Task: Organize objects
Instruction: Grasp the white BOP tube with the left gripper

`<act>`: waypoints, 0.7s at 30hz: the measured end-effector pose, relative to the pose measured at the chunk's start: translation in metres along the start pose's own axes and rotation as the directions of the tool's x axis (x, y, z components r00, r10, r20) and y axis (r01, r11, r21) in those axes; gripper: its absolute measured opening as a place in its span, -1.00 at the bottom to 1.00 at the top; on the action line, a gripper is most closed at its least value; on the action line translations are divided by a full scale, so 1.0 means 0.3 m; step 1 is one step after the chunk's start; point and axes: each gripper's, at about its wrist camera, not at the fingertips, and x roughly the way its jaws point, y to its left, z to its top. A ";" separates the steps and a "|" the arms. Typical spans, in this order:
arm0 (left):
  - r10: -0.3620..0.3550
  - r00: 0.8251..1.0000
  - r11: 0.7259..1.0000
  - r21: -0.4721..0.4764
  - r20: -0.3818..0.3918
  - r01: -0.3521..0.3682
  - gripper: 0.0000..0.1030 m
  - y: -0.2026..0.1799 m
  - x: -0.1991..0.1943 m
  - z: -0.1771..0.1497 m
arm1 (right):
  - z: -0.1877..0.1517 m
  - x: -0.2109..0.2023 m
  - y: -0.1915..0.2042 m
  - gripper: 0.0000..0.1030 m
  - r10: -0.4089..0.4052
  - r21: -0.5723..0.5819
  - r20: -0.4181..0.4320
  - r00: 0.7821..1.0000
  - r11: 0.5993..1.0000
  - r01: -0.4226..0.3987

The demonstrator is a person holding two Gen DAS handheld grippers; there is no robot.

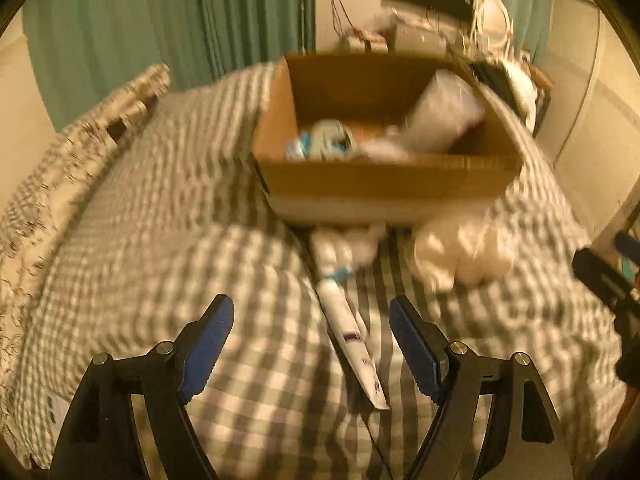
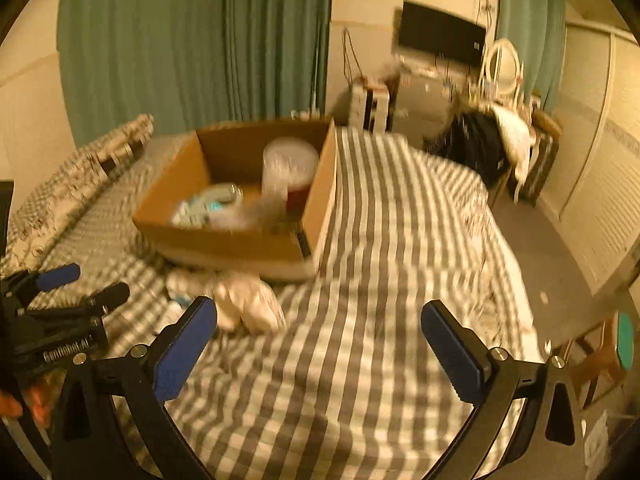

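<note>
An open cardboard box [image 1: 384, 190] [image 2: 224, 246] stands on a bed with a grey checked cover [image 1: 160, 208] [image 2: 380, 240]. Inside are a clear plastic jar [image 1: 444, 114] [image 2: 288, 168] and small white and blue items [image 1: 324, 142] [image 2: 204, 204]. A white tube [image 1: 352, 332] lies on the cover between my left gripper's [image 1: 312, 312] open blue pads. A white crumpled bag [image 1: 460, 254] [image 2: 248, 304] lies in front of the box. My right gripper [image 2: 320, 316] is open and empty above the cover; it also shows at the right edge of the left wrist view [image 1: 604, 276].
Patterned pillows [image 1: 80, 152] [image 2: 80, 176] lie at the bed's left side. Green curtains [image 1: 168, 20] [image 2: 192, 40] hang behind. A cluttered desk with a dark screen [image 2: 440, 36] and a chair with clothes [image 2: 492, 140] stand beyond the bed. Floor [image 2: 540, 248] lies right of it.
</note>
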 end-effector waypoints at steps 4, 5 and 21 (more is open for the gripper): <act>-0.019 0.998 0.999 0.036 -0.060 0.021 0.17 -0.053 0.078 -0.037 | -0.015 0.044 0.003 0.99 0.014 0.004 -0.022 1.000 1.000 -0.014; -0.031 0.997 0.998 0.051 -0.070 0.034 0.13 -0.071 0.094 -0.042 | -0.021 0.055 0.001 0.99 0.022 0.008 -0.029 0.999 1.000 -0.022; -0.067 0.991 0.992 0.096 -0.118 0.079 -0.51 -0.134 0.085 -0.111 | -0.042 0.089 0.014 0.99 0.030 0.025 -0.051 0.998 0.999 -0.029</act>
